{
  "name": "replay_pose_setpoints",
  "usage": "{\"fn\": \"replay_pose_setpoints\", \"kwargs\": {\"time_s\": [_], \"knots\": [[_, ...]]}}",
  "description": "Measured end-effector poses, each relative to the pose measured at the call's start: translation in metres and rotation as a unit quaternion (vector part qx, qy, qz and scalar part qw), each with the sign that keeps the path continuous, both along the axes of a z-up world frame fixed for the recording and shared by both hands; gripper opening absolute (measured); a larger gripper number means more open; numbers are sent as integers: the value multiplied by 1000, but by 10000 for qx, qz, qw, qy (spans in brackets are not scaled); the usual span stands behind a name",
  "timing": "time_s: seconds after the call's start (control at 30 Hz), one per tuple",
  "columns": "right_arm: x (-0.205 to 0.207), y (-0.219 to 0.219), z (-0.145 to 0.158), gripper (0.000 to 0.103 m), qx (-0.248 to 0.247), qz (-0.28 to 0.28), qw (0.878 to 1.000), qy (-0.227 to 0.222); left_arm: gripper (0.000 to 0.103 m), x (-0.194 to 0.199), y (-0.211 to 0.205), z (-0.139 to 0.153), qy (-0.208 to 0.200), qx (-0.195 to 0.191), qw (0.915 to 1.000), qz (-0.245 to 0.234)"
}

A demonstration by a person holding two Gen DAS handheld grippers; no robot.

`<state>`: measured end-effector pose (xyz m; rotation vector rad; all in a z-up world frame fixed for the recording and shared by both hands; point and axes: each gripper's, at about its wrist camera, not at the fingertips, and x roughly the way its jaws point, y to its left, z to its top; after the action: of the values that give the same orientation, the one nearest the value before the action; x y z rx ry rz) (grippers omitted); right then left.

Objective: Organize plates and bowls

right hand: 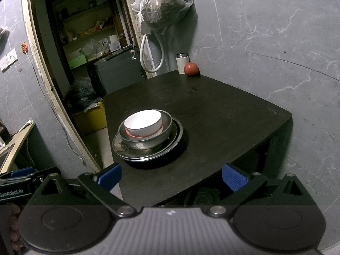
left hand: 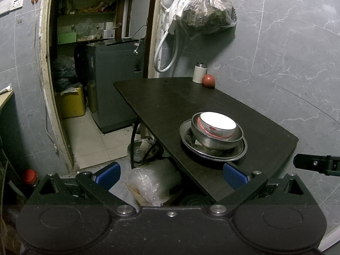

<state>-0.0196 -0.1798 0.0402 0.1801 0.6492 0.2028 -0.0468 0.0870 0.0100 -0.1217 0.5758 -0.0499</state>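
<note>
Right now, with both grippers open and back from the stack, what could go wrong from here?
The white bowl sits tilted inside the steel bowl, so a pinch on its rim might tip it or slide it out. The whole stack rests on the steel plates close to the table edge on the doorway side; a nudge from the left gripper could push it off. The right gripper is clear.

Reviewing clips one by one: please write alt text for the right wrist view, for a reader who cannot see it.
A white bowl sits nested in a metal bowl, which rests on stacked metal plates on a dark table. The open, empty right gripper is below the stack in the frame. A red ball and a white canister stand at the far edge by the grey wall.
</note>
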Motion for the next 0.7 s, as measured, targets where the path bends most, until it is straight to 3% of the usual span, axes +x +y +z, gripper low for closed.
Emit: {"fn": "replay_pose_setpoints", "kwargs": {"time_s": [0.7], "knots": [[-2,0,1,103,-4,23,10000,-19,102,-2,-2,8,68,20,9999,93]]}}
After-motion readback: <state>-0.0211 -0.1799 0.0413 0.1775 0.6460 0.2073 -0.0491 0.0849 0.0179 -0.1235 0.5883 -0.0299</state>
